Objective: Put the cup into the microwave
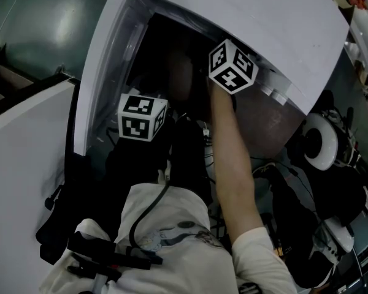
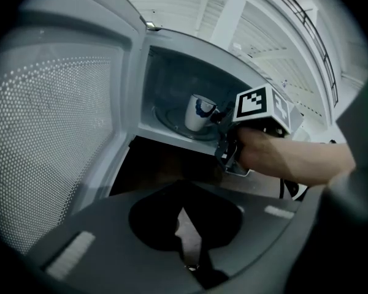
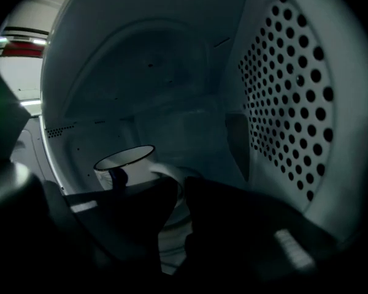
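Observation:
The microwave (image 1: 245, 11) stands with its door (image 2: 55, 133) swung wide to the left. Inside it, a white cup (image 2: 198, 112) with a dark rim and a blue mark stands upright on the glass turntable (image 2: 172, 126). My right gripper (image 3: 180, 182) reaches into the cavity, its jaws close around the cup's handle (image 3: 165, 169), with no gap visible. From the left gripper view, the right gripper (image 2: 217, 114) sits at the cup's right side. My left gripper (image 2: 181, 208) hangs back below the microwave's opening, shut and holding nothing.
The perforated right wall (image 3: 288, 103) of the cavity lies close beside my right gripper. The open door blocks the left side. A white surface (image 1: 18, 164) lies at the left, and a white round device (image 1: 319, 141) and dark cables (image 1: 306, 213) are at the right.

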`<state>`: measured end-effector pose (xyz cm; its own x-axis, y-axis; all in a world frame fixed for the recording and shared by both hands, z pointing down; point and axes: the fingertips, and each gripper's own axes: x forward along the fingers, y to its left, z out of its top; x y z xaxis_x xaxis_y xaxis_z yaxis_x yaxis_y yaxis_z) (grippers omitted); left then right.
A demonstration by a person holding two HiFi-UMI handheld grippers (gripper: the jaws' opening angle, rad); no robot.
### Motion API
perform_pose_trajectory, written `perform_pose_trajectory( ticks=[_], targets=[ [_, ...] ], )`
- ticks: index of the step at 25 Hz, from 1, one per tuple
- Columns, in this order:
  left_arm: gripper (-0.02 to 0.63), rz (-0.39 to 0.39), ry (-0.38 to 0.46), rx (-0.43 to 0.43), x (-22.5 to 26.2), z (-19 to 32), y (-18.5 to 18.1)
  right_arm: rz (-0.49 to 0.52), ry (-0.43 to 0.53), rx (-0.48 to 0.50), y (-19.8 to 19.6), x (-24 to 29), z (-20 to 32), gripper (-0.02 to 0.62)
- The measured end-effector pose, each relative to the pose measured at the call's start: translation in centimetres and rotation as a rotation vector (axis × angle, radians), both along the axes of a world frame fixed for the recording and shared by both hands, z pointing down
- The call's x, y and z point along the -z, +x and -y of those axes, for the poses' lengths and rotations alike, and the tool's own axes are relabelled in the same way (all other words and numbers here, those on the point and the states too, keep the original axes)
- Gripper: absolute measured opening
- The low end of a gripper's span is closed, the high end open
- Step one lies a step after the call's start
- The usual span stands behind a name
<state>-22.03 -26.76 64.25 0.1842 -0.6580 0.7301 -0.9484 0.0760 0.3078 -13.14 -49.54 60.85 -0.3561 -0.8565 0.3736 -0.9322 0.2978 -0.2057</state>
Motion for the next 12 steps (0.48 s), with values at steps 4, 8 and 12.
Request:
perform_pose_trajectory(
  ticks=[4,8,12],
  targets=[
    [0.000,0.000,0.005,-0.002,0.1,-0.1,0.1,-0.015,-0.009,0.046,-0.4,-0.3,-0.9,0.078],
    [0.000,-0.003,0.014,-0.009,0.3,-0.2,0.4,-0.030,-0.029,0.084,-0.7,-0.6,-2.2,0.109],
    [0.000,-0.005,0.021,-0.019,0.7,-0.6,0.8,-0.036,-0.037,0.110,-0.5,-0.3,-4.6,0.107]
  ],
)
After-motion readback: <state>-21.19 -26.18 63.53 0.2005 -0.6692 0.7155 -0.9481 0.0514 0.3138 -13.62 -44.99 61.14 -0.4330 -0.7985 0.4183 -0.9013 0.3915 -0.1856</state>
